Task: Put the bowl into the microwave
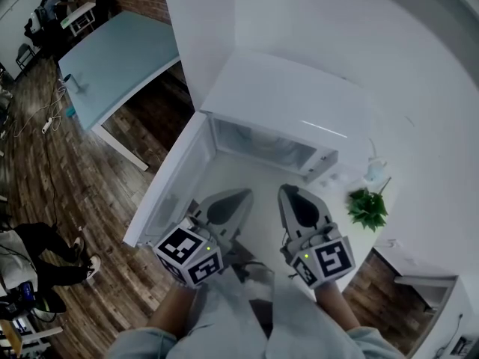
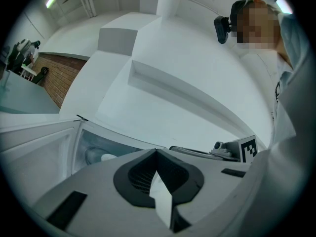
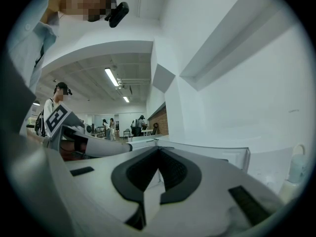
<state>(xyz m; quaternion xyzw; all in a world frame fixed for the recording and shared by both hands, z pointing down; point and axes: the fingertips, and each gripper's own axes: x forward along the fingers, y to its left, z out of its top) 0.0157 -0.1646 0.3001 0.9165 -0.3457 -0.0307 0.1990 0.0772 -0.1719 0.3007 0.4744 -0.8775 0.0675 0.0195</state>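
There are two tools, the left tool (image 1: 241, 198) and the right tool (image 1: 289, 194). I count one microwave (image 1: 278, 99), one bowl (image 2: 100, 157) in it, one green plant (image 1: 367, 209), one white bottle (image 1: 374, 170) and one blue table (image 1: 120, 60).

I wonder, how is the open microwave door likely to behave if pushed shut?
The microwave door looks a rigid hinged panel, so it would probably swing rather than flex. On the smooth white counter, the microwave might slide.
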